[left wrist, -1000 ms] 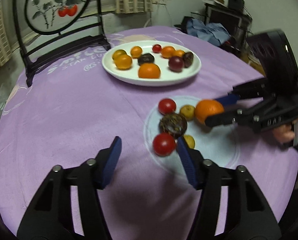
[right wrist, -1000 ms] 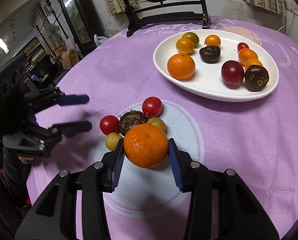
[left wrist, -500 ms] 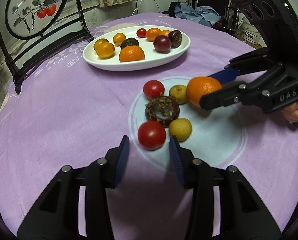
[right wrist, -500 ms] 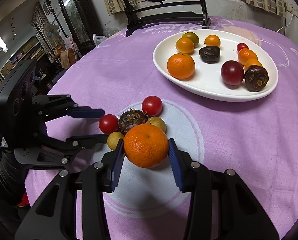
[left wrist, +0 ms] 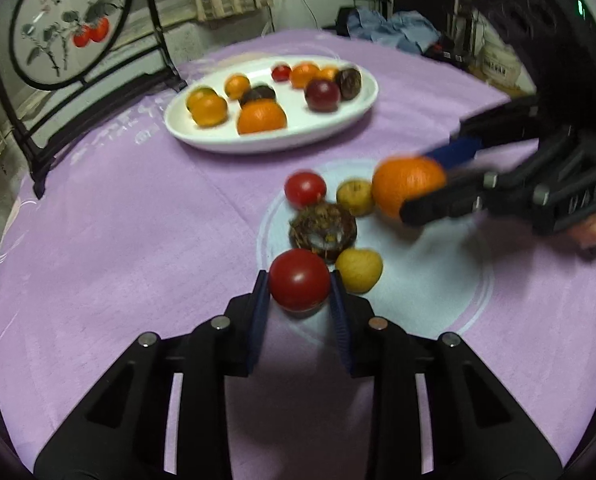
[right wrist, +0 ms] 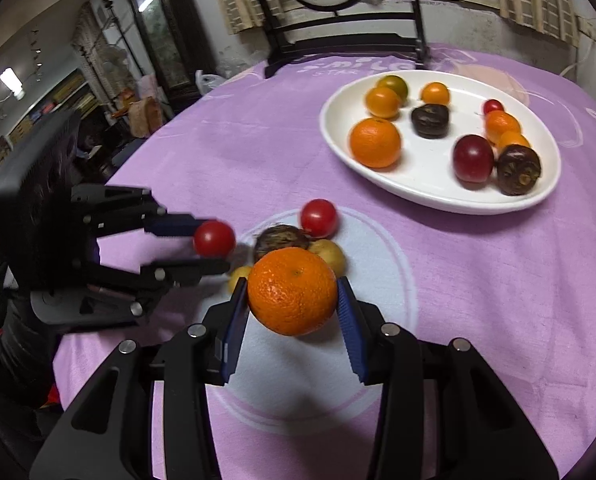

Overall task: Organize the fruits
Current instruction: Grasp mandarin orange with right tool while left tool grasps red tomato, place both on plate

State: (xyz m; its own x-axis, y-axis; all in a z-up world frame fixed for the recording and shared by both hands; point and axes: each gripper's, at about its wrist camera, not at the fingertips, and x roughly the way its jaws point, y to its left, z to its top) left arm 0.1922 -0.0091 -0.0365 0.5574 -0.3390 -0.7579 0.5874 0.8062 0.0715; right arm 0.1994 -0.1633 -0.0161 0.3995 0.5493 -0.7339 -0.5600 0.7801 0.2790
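My left gripper [left wrist: 299, 298] is clenched on a red tomato [left wrist: 299, 279] near the pale circle; my right gripper [right wrist: 293, 306] grasps an orange [right wrist: 292, 291]. The far tablecloth [right wrist: 238, 152] lettering reads "smile", partly hidden.

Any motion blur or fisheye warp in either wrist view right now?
Left wrist view: clearly smeared, the white plate and right hand-held gripper soft-edged, the red tomato between its own fingers sharper. Right wrist view: crisper, the orange shows peel texture. Both views bow the table edge and darken toward the corners.
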